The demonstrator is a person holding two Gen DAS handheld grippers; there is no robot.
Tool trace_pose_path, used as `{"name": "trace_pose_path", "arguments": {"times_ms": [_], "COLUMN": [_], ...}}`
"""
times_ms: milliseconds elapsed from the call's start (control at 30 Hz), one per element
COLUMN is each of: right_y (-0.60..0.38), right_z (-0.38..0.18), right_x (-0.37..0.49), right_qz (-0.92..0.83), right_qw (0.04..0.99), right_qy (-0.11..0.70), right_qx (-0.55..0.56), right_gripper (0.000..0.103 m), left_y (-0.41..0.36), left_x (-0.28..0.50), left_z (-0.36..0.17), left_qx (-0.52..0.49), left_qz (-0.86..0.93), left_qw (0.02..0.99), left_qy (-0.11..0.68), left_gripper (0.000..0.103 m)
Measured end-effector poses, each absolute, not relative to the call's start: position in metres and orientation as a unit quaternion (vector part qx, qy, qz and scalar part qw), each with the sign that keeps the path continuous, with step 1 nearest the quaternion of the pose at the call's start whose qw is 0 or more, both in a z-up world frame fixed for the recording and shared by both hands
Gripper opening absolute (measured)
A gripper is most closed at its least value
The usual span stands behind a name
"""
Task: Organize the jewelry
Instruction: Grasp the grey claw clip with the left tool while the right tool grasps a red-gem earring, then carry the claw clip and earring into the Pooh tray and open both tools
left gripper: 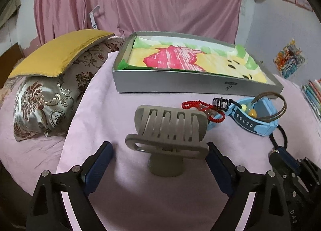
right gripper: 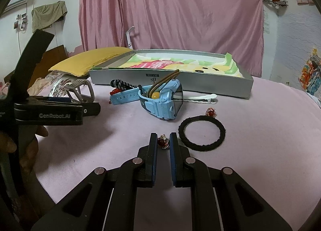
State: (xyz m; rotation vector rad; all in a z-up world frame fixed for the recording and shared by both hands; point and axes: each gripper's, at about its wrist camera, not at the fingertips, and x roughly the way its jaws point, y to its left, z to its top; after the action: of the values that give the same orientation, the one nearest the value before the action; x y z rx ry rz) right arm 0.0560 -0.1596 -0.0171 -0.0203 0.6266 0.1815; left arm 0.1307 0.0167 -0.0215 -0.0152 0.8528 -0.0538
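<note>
beige hair claw [left gripper: 170, 130], maybe touching hand-held gripper [left gripper: 159, 156]

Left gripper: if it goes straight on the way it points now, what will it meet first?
Probably the grey hair claw clip, which already stands between the open left gripper fingers. Beyond it lie the pink cloth and the grey box.
</note>
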Motion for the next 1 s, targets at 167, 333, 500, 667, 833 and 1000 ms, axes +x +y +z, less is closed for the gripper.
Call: {"name": "trace_pose_path", "arguments": {"times_ms": [167,333,500,667,833,1000], "right_y": [-0.160,-0.160,-0.163,-0.166,-0.175,-0.180], "right_z": [-0.017,-0.017,-0.016,-0.006,0.017,0.042], "right_x": [0.056,0.056,0.053,0.047,0.046,0.055], "right_qz": [0.090,0.093,0.102,0.115,0.122,0.131], "right_qw": [0.947,0.947,0.949,0.957,0.966,0.970], "right_qy": [0.308,0.307,0.298,0.266,0.228,0.198], "right_qx": [-0.010,-0.008,-0.001,0.002,0.025,0.042], "right_gripper": [0.010,0.010,0.010,0.010,0.010,0.010], "left_y": [0.016,0.017,0.021,0.020,0.018,0.012], "left_x": [0.133,0.132,0.123,0.103,0.089,0.084], "left_z": [-0.019,-0.019,-0.017,-0.011,0.008,0.029], "left_qx": [0.001,-0.003,-0.023,-0.039,-0.051,-0.049], "left_qz": [-0.016,-0.024,-0.048,-0.066,-0.076,-0.068], "left_qw": [0.913,0.916,0.921,0.940,0.960,0.975], "left_qy": [0.408,0.401,0.385,0.332,0.265,0.207], "left_gripper": [0.066,0.060,0.059,0.059,0.059,0.059]}}
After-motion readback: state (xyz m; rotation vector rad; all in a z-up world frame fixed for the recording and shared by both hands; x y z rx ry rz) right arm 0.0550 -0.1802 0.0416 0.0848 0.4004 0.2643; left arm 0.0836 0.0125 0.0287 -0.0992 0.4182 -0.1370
